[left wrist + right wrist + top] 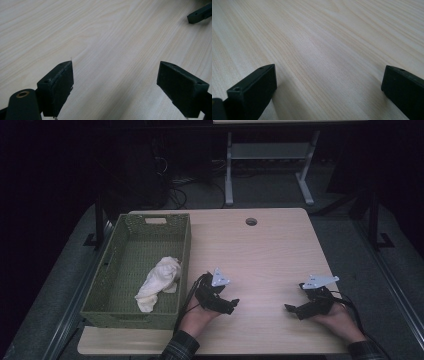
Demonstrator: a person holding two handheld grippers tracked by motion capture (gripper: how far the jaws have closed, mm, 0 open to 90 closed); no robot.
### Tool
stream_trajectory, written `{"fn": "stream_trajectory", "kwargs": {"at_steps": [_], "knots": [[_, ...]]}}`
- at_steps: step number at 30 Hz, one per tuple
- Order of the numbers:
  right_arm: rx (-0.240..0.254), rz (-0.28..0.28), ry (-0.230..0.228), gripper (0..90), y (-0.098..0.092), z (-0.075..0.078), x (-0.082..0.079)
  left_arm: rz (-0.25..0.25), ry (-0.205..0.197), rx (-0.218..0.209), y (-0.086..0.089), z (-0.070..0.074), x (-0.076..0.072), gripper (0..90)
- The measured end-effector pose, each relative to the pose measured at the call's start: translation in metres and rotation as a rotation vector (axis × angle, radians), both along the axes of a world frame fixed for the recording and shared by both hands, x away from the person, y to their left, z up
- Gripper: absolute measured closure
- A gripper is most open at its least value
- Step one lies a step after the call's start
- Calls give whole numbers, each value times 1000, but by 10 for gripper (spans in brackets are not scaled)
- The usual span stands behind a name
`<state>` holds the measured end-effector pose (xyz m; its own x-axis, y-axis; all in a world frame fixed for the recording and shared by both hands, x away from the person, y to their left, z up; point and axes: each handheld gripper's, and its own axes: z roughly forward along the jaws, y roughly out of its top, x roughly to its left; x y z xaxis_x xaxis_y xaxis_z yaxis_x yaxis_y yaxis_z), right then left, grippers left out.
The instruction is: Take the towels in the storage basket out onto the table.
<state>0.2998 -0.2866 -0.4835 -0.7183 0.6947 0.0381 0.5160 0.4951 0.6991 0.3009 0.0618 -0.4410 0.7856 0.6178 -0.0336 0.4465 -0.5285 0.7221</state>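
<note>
A green woven basket (186, 251) stands on the left part of the light wood table (265, 250), and a crumpled white cloth (159, 281) lies inside it toward its near right side. My left gripper (233, 305) rests low on the table just right of the basket, pointing right. In the left gripper view its jaws (117, 71) are open over bare wood. My right gripper (292, 310) sits near the front right, pointing left toward the other one. Its jaws (329, 75) are also open, nothing between them.
A round cable hole (251, 221) sits near the table's far edge. Behind the table are a white desk frame (270, 155) and cables on the floor. The right gripper's jaw tip (200, 15) shows at the top right of the left gripper view.
</note>
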Motion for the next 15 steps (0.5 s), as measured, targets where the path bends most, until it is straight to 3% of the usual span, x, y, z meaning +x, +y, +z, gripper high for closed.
{"fn": "stream_trajectory", "kwargs": {"at_steps": [15], "knots": [[0,0,0,0,0,0,0,-6,-2,-1,-1,10,1,133]]}}
